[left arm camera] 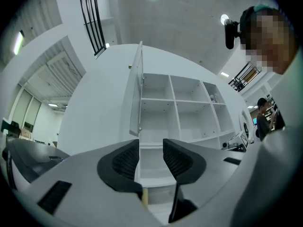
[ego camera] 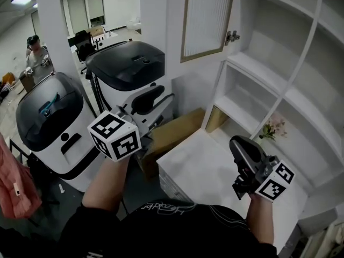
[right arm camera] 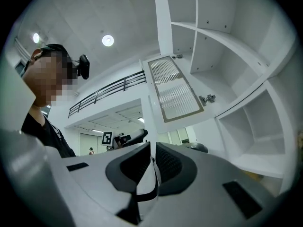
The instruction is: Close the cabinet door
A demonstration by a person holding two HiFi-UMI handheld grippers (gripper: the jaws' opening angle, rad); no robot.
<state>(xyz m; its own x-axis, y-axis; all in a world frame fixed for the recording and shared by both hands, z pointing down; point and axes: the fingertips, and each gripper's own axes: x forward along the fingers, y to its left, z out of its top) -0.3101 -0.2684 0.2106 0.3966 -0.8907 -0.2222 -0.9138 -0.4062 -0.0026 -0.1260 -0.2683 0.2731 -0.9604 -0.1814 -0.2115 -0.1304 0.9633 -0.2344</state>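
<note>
The cabinet door (ego camera: pixel 207 18), a ribbed glass panel in a wooden frame, stands swung open at the upper left of the white shelf unit (ego camera: pixel 279 63); its hinge (ego camera: pixel 232 36) shows at the door's lower right corner. My left gripper (ego camera: pixel 161 95) is raised below and left of the door, apart from it. In the left gripper view its jaws (left arm camera: pixel 151 148) are open and empty, with the door (left arm camera: pixel 137 93) seen edge-on far ahead. My right gripper (ego camera: pixel 242 144) is lower, over the counter, shut and empty. In the right gripper view (right arm camera: pixel 152 148) the door (right arm camera: pixel 173 89) hangs above.
Two white machines with dark lids (ego camera: pixel 126 63) (ego camera: pixel 45 112) stand at the left. A cardboard box (ego camera: pixel 177 130) lies on the floor beside the white counter (ego camera: pixel 204 165). Small flowers (ego camera: pixel 273 127) sit in a lower shelf. A person (ego camera: pixel 35 50) sits far back.
</note>
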